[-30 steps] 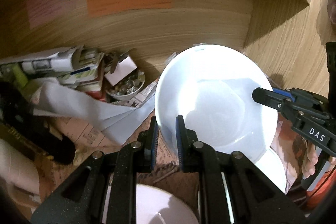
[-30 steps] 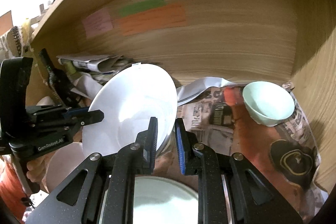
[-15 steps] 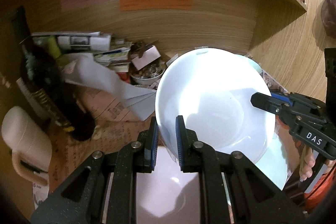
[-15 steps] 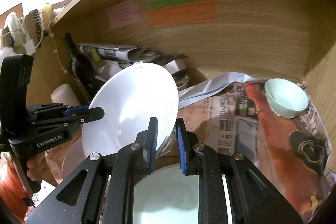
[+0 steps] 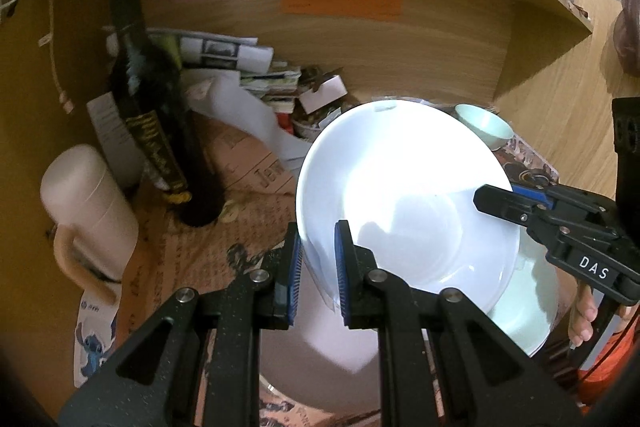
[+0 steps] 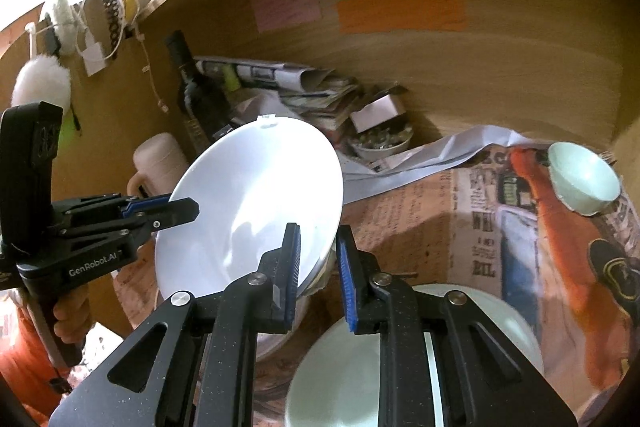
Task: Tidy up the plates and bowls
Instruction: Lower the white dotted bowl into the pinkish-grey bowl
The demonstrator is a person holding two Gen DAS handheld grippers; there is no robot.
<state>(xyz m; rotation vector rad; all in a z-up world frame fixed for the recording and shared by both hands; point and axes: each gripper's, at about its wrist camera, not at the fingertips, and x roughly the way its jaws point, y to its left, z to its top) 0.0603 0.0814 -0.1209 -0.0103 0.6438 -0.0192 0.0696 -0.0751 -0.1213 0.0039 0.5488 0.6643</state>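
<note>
Open newspaper-lined shelf floor [image 6: 460, 211] at 2 o'clock, up to the small pale bowl [image 6: 582, 177]. Blocked at 10 o'clock by dark bottle [image 5: 152, 115], cream jug [image 5: 88, 211] and paper pile [image 5: 256, 75]. Possibly a narrow gap behind the tilted white plate [image 5: 404, 195].

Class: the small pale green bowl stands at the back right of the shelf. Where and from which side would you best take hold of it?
Grip the small green bowl by its rim, one finger inside and one outside. Come from the front, on the near rim: it stands open side up with that thin edge free, while the shelf walls close in behind and to its right. Both grippers now hold the white plate.
</note>
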